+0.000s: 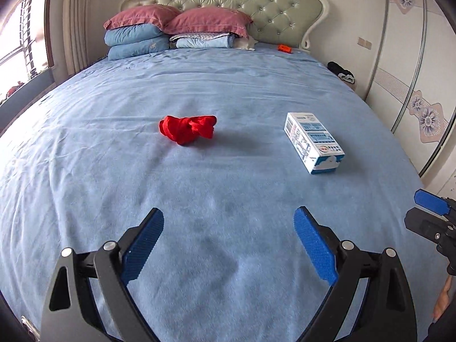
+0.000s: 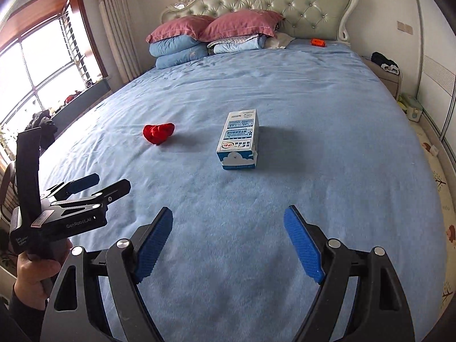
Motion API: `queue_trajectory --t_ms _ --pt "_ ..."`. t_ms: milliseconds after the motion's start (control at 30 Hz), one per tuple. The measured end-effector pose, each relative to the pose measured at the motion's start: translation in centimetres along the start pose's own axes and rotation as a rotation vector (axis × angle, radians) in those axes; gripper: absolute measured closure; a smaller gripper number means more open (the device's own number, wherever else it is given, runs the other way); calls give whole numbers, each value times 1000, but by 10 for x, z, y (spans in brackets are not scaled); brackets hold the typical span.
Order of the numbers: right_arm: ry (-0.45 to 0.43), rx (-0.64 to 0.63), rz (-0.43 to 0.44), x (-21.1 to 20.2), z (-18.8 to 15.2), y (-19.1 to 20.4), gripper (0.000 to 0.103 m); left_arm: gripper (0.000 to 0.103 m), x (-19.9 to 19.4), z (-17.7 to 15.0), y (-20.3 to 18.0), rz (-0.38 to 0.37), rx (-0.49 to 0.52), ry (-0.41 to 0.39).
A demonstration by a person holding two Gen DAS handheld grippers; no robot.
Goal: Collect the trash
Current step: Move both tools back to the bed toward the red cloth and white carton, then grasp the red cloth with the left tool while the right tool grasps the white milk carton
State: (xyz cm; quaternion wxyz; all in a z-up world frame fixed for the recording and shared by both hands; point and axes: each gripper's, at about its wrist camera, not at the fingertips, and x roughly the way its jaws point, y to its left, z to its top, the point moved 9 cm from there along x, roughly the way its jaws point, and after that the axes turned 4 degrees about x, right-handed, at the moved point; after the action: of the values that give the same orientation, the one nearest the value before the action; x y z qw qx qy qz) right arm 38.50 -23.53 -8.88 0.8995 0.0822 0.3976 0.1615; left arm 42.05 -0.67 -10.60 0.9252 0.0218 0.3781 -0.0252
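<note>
Left tongs (image 1: 229,222), right tongs (image 2: 228,219) spread, empty; crumpled red wad (image 1: 186,128), white-blue carton (image 1: 313,142) lying flat.

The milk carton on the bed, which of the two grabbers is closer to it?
Right, I'd judge. The right gripper points almost straight at the milk carton, fingers open. The left gripper sits further left, with the carton off to its right, nearer the red cloth.

this is a bedroom in a home: a big bed (image 1: 199,91) with padded headboard (image 1: 225,8), stacked pillows (image 1: 171,25), a window (image 2: 42,65) with curtains (image 2: 116,22), a wardrobe (image 1: 413,71).
</note>
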Motion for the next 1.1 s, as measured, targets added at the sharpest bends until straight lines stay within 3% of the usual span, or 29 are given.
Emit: queue_trajectory --t_ms 167,333,500,667,767,800,833,933,1000,1100 --pt "-13 -7 -78 46 28 -6 15 11 42 23 24 16 -46 -12" --pt "4 -2 -115 88 42 -7 15 11 80 34 40 12 -119 24" --pt "14 7 -133 114 53 -8 15 10 103 55 55 58 -136 14" --pt "32 41 -143 137 68 -18 15 9 130 70 66 58 -179 49" --pt "61 70 -128 153 73 -23 15 9 142 78 67 21 -205 64" --pt "62 81 -120 156 74 -24 16 9 146 80 68 27 -205 70" --pt "67 89 -105 159 75 -25 24 10 149 82 68 38 -200 78" --pt "100 100 -89 172 74 -25 47 42 156 87 67 57 -189 63" --pt "91 112 -87 172 74 -28 47 50 157 87 67 92 -160 53" --pt "82 95 -91 170 73 -25 47 59 156 87 70 84 -177 44"
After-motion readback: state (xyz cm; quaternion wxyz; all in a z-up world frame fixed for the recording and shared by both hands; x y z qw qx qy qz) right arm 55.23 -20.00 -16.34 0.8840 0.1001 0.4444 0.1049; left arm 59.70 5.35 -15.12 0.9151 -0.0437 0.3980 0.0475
